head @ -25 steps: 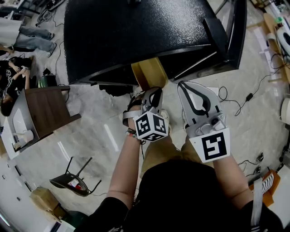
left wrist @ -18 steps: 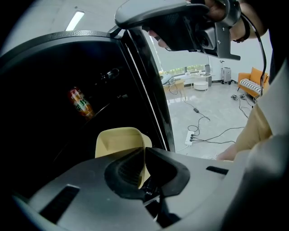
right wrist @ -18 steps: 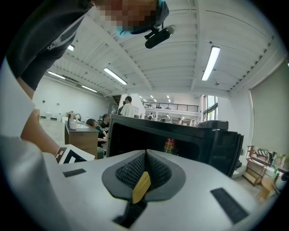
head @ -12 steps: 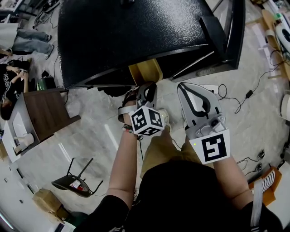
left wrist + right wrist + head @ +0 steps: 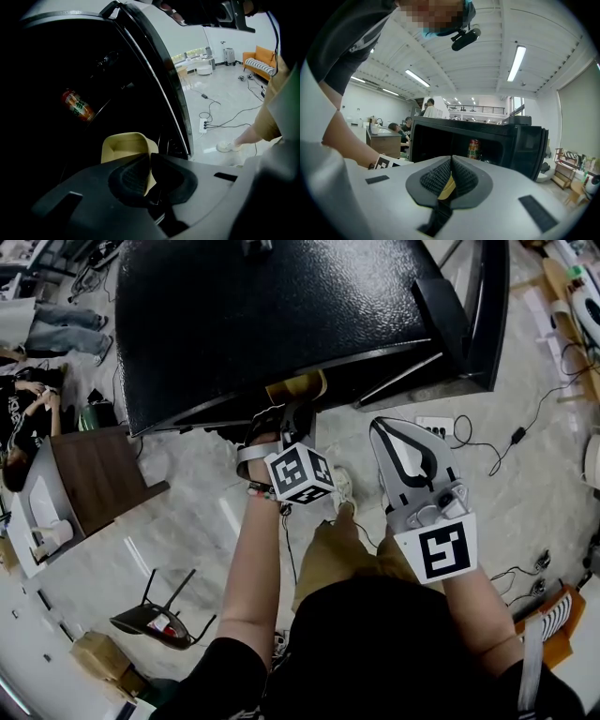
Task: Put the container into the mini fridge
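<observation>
Left claw [image 5: 150, 157] pushed deeper into mini fridge [image 5: 281, 315], clamped on half-hidden container [image 5: 124, 146], right claw [image 5: 451, 159] seemingly closed

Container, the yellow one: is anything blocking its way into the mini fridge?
Nothing visible does. The door of the mini fridge stands open, and the left gripper holds the container at its dark opening. A can sits deeper inside, apart from the container.

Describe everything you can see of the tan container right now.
The container is pale tan and plastic-looking, an open box with rounded corners and a flat rim. The left gripper is shut on its near wall, holding it at the mini fridge's open mouth. From above, the fridge's top hides most of it.
</observation>
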`<state>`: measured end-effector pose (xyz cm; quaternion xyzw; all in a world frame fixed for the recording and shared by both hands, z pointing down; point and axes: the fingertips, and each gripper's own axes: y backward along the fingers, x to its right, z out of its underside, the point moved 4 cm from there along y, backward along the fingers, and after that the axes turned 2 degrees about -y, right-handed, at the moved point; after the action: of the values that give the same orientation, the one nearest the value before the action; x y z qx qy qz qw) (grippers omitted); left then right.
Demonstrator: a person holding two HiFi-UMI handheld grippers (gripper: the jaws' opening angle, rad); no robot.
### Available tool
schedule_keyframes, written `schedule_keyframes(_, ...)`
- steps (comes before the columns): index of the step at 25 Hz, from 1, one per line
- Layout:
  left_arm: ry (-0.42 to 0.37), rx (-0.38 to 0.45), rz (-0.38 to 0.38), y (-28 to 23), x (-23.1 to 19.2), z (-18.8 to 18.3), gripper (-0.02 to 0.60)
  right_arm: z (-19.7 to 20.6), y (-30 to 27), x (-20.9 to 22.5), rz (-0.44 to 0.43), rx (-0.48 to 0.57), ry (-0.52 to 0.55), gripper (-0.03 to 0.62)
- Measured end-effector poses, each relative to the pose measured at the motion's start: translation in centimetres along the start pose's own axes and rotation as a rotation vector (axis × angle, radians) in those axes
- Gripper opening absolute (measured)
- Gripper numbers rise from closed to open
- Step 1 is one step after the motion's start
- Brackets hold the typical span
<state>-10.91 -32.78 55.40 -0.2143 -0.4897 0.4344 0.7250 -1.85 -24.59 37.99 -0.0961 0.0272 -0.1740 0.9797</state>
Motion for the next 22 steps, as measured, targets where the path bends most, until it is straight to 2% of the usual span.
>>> schedule_keyframes(11,-0.093,-0.022,-0.014,-3.1,-1.3,-0.4,0.029,0.5,0.5,0.7,0.009,-0.021,0.006,0.036)
schedule_keyframes(22,-0.132,-0.031,-0.025,-6.2,-2.4,-1.0,0.029,1.1,0.9,2.2,0.032,-0.035,0.005,0.035)
